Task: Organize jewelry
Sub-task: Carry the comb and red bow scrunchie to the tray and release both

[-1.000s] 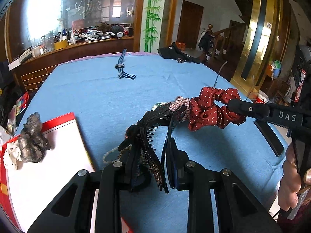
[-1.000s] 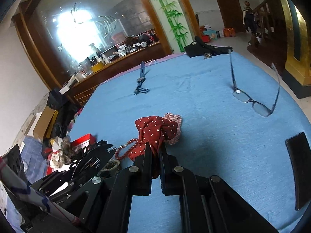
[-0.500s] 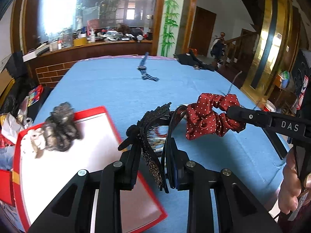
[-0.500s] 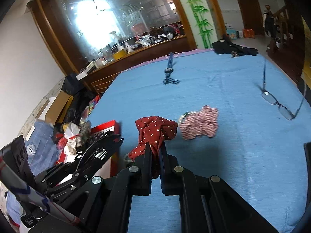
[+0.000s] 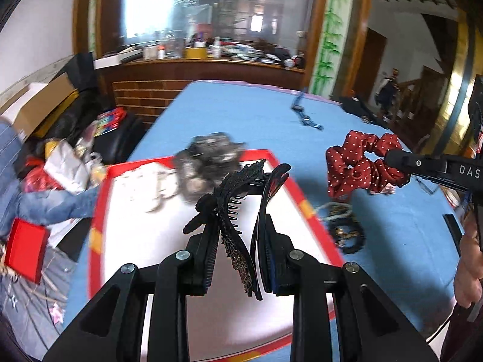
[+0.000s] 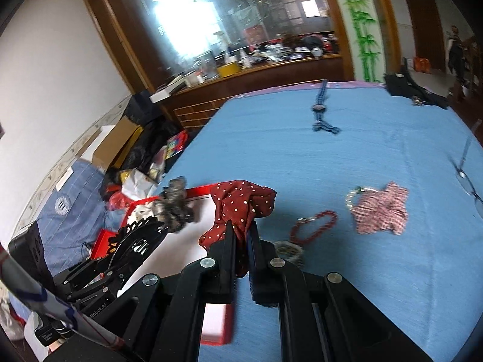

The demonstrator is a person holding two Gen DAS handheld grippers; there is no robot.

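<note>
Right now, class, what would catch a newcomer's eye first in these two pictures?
The red dotted scrunchie pinched in the right gripper, held above the blue table. Next, the black hair clip clamped in the left gripper over the red-edged white tray, where a grey scrunchie lies.

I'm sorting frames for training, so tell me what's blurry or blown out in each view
Left wrist view: tray contents and floor clutter smear with motion blur, while the left tool and its black hair clip stay sharp; window overexposed. Right wrist view: mild blur on the striped scrunchie; red scrunchie crisp; window glare again; fisheye bends edges.
</note>
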